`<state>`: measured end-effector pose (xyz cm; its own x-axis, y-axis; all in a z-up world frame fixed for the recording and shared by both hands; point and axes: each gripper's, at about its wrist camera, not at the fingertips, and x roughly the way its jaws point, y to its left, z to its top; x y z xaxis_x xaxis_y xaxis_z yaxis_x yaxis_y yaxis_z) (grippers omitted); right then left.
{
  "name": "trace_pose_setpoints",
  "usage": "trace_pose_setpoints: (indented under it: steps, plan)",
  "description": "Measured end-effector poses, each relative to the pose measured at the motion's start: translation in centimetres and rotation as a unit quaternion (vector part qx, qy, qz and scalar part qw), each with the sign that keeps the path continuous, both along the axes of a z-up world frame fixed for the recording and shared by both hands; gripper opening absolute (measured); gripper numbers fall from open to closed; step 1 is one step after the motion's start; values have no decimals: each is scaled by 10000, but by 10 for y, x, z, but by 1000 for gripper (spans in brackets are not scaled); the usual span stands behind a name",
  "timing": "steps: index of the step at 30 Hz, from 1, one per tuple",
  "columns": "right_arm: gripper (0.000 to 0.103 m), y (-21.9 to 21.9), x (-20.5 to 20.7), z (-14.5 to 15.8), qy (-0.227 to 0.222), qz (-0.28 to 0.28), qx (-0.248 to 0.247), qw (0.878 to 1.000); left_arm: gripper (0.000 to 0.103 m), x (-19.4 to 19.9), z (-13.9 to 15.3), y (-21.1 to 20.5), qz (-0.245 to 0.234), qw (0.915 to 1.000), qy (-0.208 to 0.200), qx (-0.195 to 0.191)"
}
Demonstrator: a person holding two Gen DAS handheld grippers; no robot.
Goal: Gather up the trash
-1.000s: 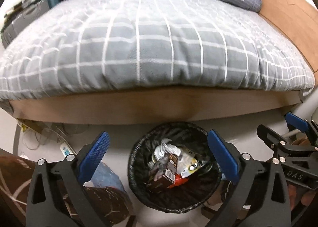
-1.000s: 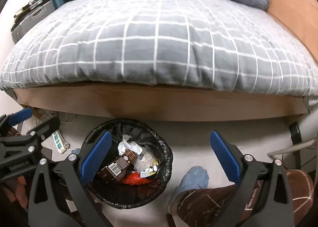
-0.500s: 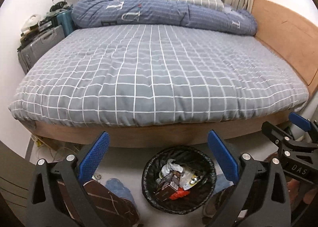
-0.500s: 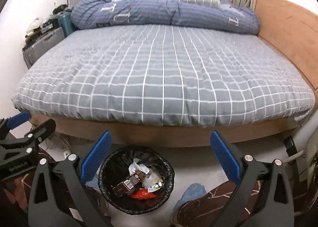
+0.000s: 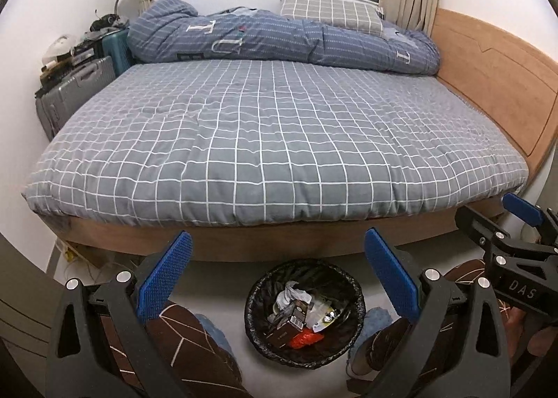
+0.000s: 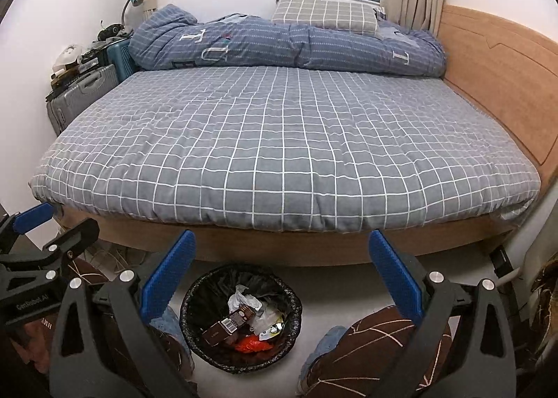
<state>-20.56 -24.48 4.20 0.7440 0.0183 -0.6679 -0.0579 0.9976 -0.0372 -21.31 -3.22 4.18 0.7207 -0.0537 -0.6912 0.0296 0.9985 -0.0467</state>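
Jaws, left gripper (image 5: 277, 274): spread wide, blue pads far apart, nothing between them.
Jaws, right gripper (image 6: 282, 274): spread wide as well, holding nothing.
Bin (image 5: 343, 284): round, lined with a black bag, standing on the pale floor (image 5: 223, 297) just in front of the wooden bed frame (image 5: 265, 244).
Bin against left jaws: low in the gap between the two pads, nearer the right pad, well below the tips and not touching them.
Bin against right jaws (image 6: 209, 288): just inside the left pad, below it, clear of the right pad.
Trash in bin: a brown carton with a barcode (image 6: 228, 323), crumpled white paper (image 6: 242, 298), a red wrapper (image 6: 253, 345), a small yellow-green packet (image 6: 273, 328).
Bed (image 5: 279, 140): grey checked cover, smooth and bare, filling the view above both sets of jaws.
Far end of bed: rolled blue quilt (image 5: 279, 40) with a checked pillow (image 5: 327, 10) behind it.
Left of bed: grey suitcase (image 5: 75, 92) against the wall.
Legs: brown patterned trousers (image 6: 376, 351) and blue slippers either side of the bin.
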Motion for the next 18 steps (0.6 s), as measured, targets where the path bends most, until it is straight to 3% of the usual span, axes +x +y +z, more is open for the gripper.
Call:
trace_pose_setpoints:
  steps: [18]
  plan:
    - [95,2,1,-1,40,-1,38,10000,97,2,-4,5,62,9999,74,-38]
